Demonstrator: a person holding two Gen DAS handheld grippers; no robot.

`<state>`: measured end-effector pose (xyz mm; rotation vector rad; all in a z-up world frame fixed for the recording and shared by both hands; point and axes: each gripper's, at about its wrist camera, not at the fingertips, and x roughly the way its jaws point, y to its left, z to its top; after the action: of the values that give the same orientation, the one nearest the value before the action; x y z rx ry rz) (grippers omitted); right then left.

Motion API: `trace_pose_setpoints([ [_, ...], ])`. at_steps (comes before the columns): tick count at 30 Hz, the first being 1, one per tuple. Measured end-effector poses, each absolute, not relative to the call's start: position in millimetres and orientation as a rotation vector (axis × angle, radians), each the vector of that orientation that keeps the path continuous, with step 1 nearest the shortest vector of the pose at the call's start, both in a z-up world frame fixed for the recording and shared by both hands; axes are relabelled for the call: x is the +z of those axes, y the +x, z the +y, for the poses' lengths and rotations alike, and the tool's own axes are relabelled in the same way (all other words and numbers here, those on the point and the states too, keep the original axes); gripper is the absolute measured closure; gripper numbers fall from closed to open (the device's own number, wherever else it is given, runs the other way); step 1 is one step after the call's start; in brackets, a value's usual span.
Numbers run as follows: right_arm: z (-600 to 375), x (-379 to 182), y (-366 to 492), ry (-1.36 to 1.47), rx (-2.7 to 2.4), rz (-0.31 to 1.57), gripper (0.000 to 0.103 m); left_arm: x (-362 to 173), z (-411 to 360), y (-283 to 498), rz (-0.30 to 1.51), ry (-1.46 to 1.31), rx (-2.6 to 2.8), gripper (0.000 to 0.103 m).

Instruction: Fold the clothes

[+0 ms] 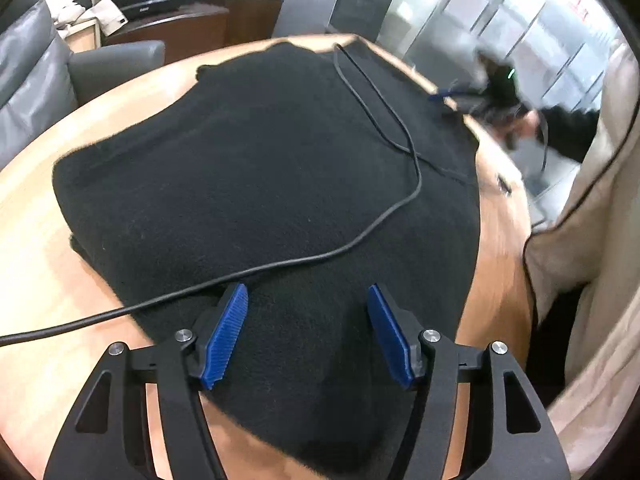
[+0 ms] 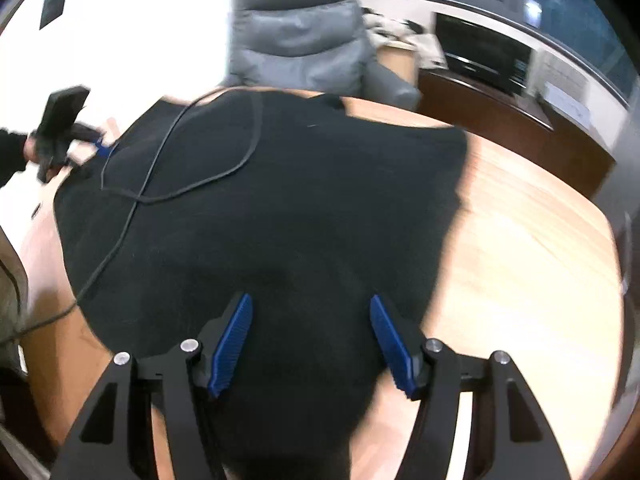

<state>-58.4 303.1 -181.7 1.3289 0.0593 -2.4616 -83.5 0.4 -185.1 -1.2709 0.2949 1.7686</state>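
Note:
A black fleece garment (image 1: 260, 168) lies folded flat on a round wooden table (image 1: 36, 264); it also shows in the right wrist view (image 2: 288, 200). My left gripper (image 1: 308, 296) is open and empty, its blue pads just above the garment's near edge. My right gripper (image 2: 310, 304) is open and empty over the garment's opposite edge. The right gripper appears blurred at the garment's far corner in the left wrist view (image 1: 452, 94). The left gripper appears small at the far corner in the right wrist view (image 2: 100, 146).
A black cable (image 1: 360, 236) runs across the garment and off the table; it also shows in the right wrist view (image 2: 168, 196). A grey armchair (image 2: 304, 36) stands beyond the table. A beige coat (image 1: 592, 240) hangs at the right. A dark wood cabinet (image 2: 520, 128) is behind.

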Motion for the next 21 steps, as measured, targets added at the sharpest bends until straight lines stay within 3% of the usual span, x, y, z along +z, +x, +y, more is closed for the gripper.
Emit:
trace_pose_setpoints([
  [2,323,-161,-39,1.362,-2.502,-0.003,0.021,-153,-7,-67,0.265,-1.336,1.814,0.035],
  [7,386,-134,34,1.484,-2.502,-0.160,0.020,-46,-81,-11,0.144,-1.335,2.033,0.011],
  [10,427,-134,70,1.564,-2.525,-0.217,0.020,-20,-105,0,0.111,-1.375,2.138,0.006],
  [13,445,-142,85,1.583,-2.531,-0.292,0.020,-32,-88,0,0.096,-1.395,2.103,0.006],
  [17,426,-166,65,1.487,-2.503,-0.424,0.020,-104,-20,-21,0.194,-1.451,1.954,0.008],
  [21,406,-190,45,1.389,-2.468,-0.551,0.021,-163,50,-42,0.325,-1.399,1.804,0.016],
])
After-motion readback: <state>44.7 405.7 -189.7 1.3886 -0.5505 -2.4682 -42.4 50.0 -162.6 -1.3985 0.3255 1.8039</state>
